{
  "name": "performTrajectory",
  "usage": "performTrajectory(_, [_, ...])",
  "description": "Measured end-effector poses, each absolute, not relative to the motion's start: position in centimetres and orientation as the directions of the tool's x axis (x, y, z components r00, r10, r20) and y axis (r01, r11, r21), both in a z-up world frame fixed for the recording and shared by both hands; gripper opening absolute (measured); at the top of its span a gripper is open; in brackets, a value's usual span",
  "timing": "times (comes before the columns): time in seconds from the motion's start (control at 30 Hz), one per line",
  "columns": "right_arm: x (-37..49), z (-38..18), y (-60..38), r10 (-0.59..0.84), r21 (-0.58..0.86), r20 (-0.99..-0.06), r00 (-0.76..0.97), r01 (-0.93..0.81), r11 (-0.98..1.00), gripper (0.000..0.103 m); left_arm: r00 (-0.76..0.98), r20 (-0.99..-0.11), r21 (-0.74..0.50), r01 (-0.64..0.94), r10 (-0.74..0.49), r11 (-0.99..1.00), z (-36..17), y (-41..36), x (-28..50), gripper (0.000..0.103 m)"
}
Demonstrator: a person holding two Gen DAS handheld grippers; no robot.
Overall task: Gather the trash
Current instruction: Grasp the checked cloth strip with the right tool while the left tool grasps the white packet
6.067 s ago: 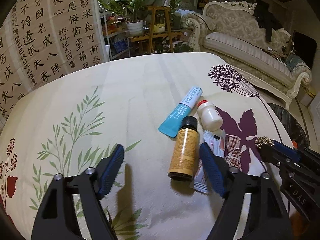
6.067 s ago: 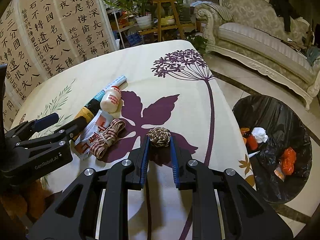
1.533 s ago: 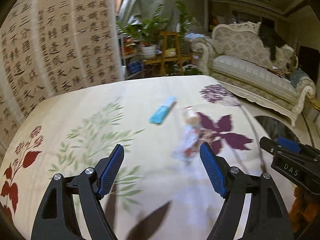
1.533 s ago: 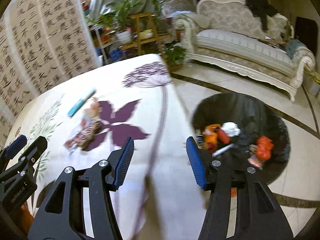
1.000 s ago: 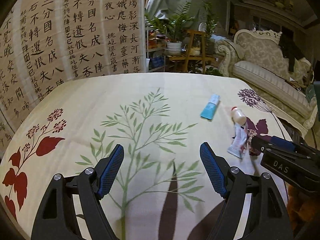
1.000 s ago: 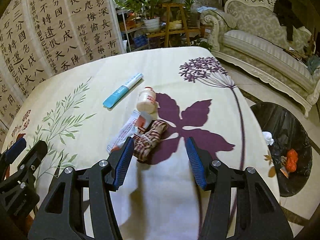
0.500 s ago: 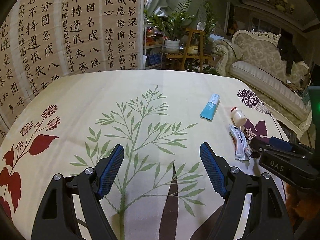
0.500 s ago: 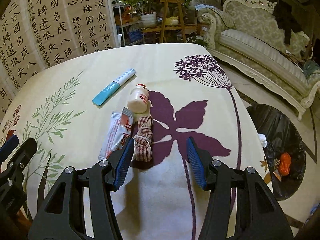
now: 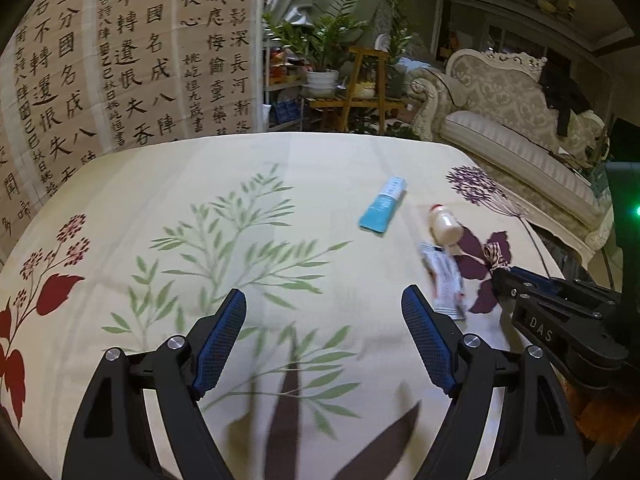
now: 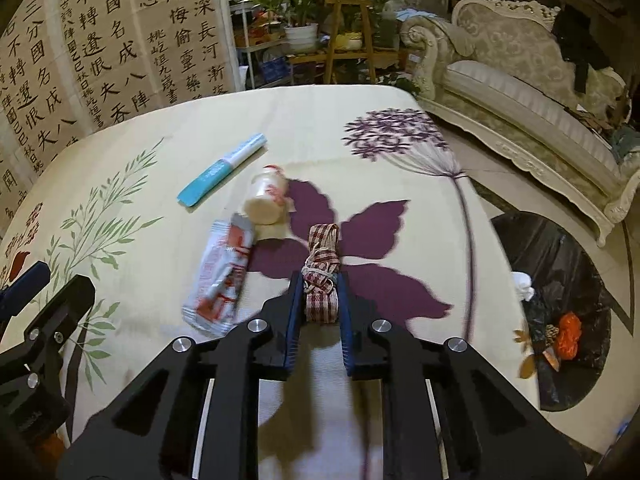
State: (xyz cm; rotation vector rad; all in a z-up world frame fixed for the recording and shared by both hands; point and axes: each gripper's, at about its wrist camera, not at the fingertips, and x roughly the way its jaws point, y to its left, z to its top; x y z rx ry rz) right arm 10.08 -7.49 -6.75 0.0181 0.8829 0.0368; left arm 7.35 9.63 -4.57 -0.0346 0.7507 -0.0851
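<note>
The checked ribbon (image 10: 322,280) is being gripped by the right gripper (image 10: 319,304), whose blue pads are pressed against both of its sides, over a purple leaf printed on the tablecloth (image 10: 168,160). Whether the ribbon is being lifted or is lying on the cloth cannot be told. Its free loop is pointing away from the gripper, toward the far edge of the table.

Just left of the ribbon, a wrapper (image 10: 222,276) printed in red and white is lying flat. A small bottle (image 10: 266,196) is lying on its side just beyond the wrapper, seemingly touching its far end. A blue tube (image 10: 222,168) is lying near the bottle, farther left and apart from it.

The left gripper (image 9: 324,340) is being held with its jaws spread wide, nothing between them, above the green leaf print. In its view the wrapper (image 9: 442,280), bottle (image 9: 442,228), tube (image 9: 382,206) and ribbon (image 9: 496,254) are seen to its right, the ribbon's near end hidden behind the right gripper (image 9: 520,280).

On the floor, right of the table, a black bin bag (image 10: 560,264) is standing open, with white and orange trash inside. A sofa (image 10: 516,60) is standing beyond it.
</note>
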Motion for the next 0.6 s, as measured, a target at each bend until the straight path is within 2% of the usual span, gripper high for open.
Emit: performTrajectory(0.6, [9.5,-6.7,-12.4,0.077,0.098,-0.755,0.651,-0.003,0.995,0.017,0.662,-0.737,-0.051,0.147,-0.137,0.988,-5.5,2.8,10.4,0.078])
